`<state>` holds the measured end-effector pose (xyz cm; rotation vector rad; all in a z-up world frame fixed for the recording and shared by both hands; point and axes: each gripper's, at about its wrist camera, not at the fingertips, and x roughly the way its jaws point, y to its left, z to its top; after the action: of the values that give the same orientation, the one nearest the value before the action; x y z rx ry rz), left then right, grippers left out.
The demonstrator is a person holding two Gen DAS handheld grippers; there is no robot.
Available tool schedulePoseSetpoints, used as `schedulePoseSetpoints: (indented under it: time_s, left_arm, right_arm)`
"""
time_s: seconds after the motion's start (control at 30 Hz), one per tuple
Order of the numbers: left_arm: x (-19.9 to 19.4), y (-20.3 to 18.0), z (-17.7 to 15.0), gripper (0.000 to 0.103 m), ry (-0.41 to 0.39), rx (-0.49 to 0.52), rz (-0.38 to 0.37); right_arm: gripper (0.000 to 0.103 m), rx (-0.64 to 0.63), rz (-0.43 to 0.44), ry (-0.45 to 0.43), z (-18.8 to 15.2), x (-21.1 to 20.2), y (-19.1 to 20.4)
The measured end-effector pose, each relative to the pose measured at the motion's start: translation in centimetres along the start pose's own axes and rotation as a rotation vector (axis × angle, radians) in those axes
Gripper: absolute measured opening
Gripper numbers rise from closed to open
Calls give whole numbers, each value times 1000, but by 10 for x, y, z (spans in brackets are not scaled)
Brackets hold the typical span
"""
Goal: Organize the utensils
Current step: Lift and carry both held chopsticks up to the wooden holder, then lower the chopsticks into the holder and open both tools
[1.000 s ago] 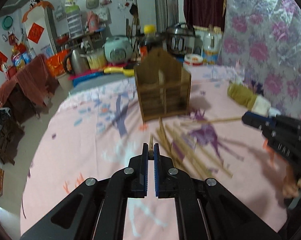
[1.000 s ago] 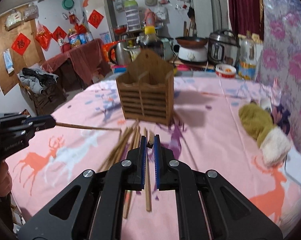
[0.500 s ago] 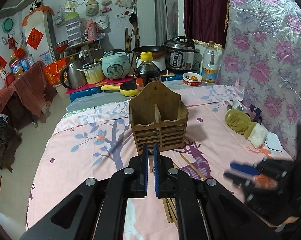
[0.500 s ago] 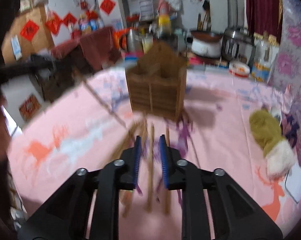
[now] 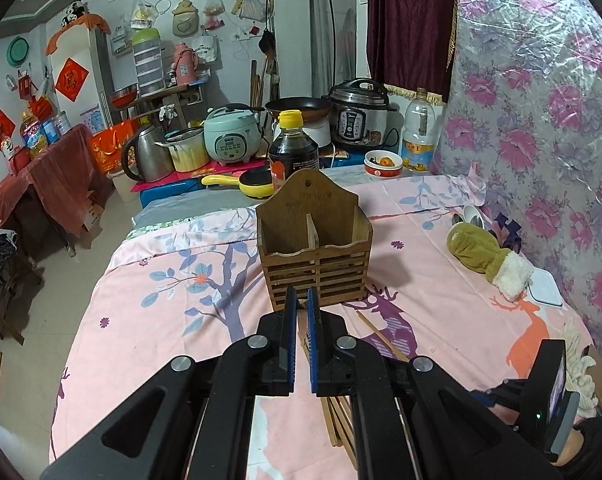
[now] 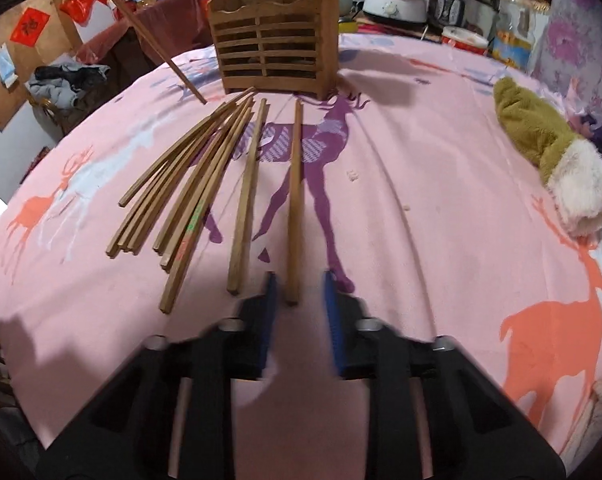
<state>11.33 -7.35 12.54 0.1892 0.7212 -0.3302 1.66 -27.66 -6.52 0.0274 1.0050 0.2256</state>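
Wooden chopsticks (image 6: 205,184) lie mid-table before the holder (image 6: 275,52); the right gripper (image 6: 299,284), newly lowered, closes still-wide jaws around one stick (image 6: 295,200), while the left gripper (image 5: 299,300), narrow, pinches a raised stick (image 6: 153,40) ready for slotting.

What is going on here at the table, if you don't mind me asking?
A person is tidying chopsticks into a wooden holder, whose compartments look empty. The left hand-held gripper is shut on one chopstick, held in the air near the holder. The right hand-held gripper is low over the pink cloth, its jaws closing with the near end of a loose chopstick between them, not yet gripped. The other chopsticks lie fanned out alongside.
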Motion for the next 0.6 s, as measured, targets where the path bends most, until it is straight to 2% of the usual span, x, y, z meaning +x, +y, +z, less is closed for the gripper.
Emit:
schedulePoseSetpoints:
  time_s: [0.1, 0.2, 0.43, 0.6]
  left_arm:
    - [-1, 0, 1, 6, -2, 1, 4]
    - [-6, 1, 8, 6, -14, -4, 13]
    - [-24, 3, 37, 6, -62, -8, 19]
    - [-32, 2, 63, 6, -102, -17, 30]
  right_arm:
    - [6, 13, 4, -26, 2, -6, -1]
    - [6, 16, 8, -91, 14, -29, 0]
    - [6, 6, 0, -277, 70, -99, 4]
    - [6, -6, -14, -360, 109, -127, 11]
